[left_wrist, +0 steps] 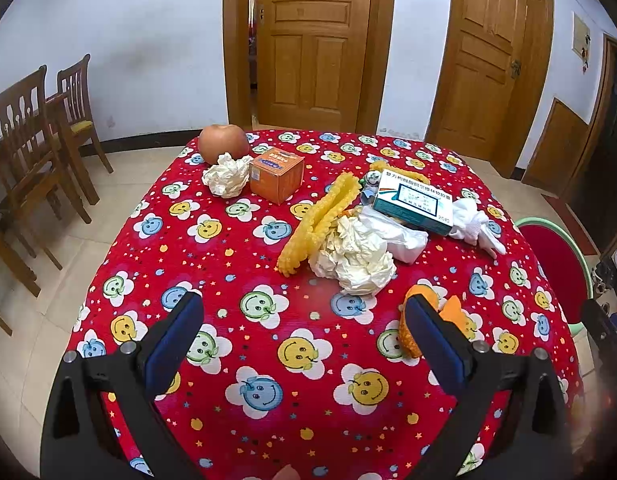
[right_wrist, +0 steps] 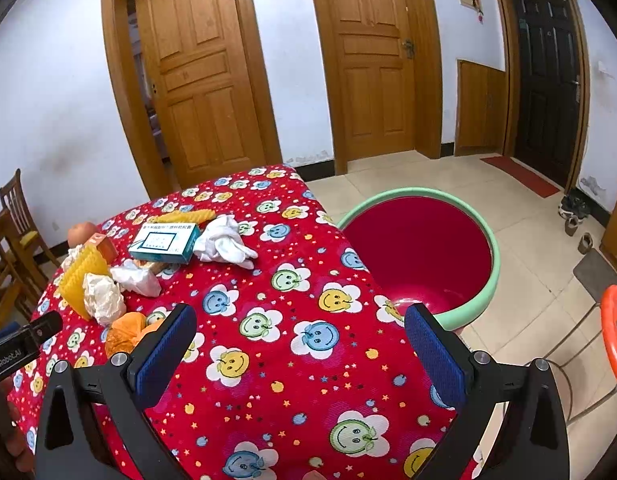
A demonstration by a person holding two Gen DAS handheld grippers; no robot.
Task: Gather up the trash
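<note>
Trash lies on a red smiley-patterned tablecloth point(left_wrist: 268, 264): a crumpled white paper ball point(left_wrist: 358, 258), yellow foam fruit netting point(left_wrist: 320, 220), a teal-and-white medicine box point(left_wrist: 414, 202), a white cloth point(left_wrist: 474, 220), an orange box point(left_wrist: 277, 174), another paper wad point(left_wrist: 227, 175), and orange peel point(left_wrist: 448, 316) behind the left gripper's right finger. My left gripper point(left_wrist: 302, 340) hovers open before the pile. My right gripper point(right_wrist: 300, 350) hangs open over the table's right edge, beside a red basin with a green rim point(right_wrist: 460, 224) on the floor. The peel point(right_wrist: 126, 332) lies by its left finger.
An apple point(left_wrist: 223, 142) sits at the table's far left corner. Wooden chairs point(left_wrist: 36, 140) stand to the left, closed wooden doors point(left_wrist: 314, 40) behind. An orange stool point(right_wrist: 616, 332) stands right of the basin, with shoes point(right_wrist: 576, 216) and a dark door point(right_wrist: 546, 76) beyond.
</note>
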